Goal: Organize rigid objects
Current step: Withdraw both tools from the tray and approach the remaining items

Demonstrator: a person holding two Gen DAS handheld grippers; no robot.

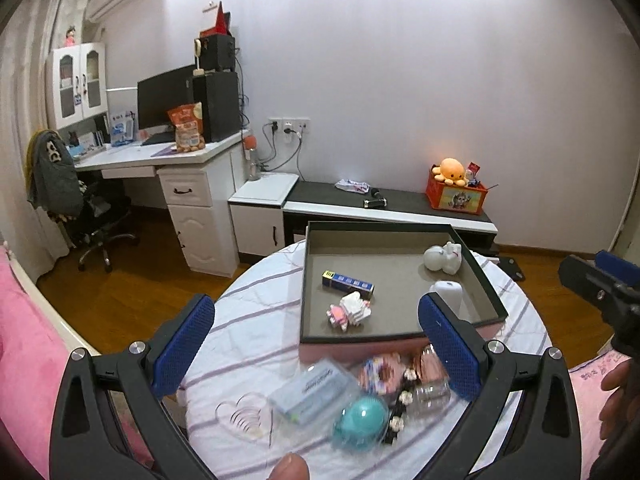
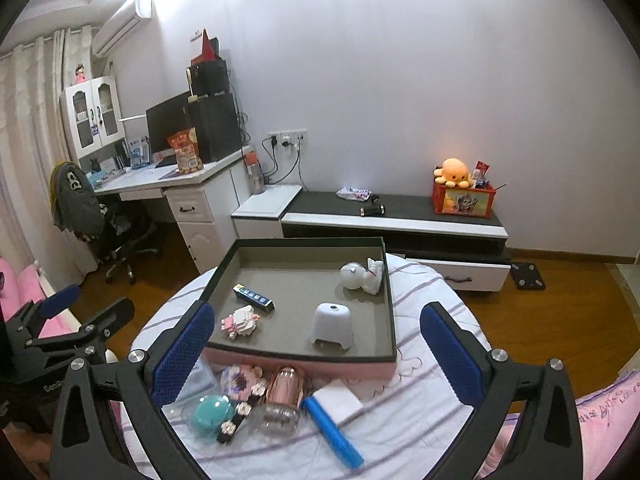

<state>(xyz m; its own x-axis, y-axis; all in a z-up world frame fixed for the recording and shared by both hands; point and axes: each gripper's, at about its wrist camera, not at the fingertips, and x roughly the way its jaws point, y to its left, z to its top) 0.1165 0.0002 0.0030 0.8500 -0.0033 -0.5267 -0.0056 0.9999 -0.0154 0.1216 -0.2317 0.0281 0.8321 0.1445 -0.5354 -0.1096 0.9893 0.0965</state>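
A dark-rimmed grey tray (image 1: 384, 226) (image 2: 304, 242) sits on the round striped table (image 1: 248, 320). It holds a blue box (image 2: 253, 298), a pink-white block figure (image 2: 240, 322), a white astronaut figure (image 2: 362, 276) and a white dome (image 2: 332, 326). In front of the tray lie a teal ball (image 1: 362, 420) (image 2: 214, 410), a clear case (image 1: 308, 394), a heart-shaped wire (image 1: 244, 420), a pink block ring (image 2: 240, 382), a rose-gold jar (image 2: 280, 400), a beaded black band (image 2: 240, 416), a white block (image 2: 338, 400) and a blue tube (image 2: 332, 432). My left gripper (image 1: 318, 344) and right gripper (image 2: 318, 356) hover above these, both open and holding nothing.
A white desk (image 1: 160, 156) with a monitor and an office chair (image 1: 92, 224) stand at the left. A low cabinet (image 1: 384, 204) with an orange toy box (image 1: 456, 192) runs along the wall. Pink bedding (image 1: 24, 360) borders the table, with wooden floor (image 1: 132, 292) beyond.
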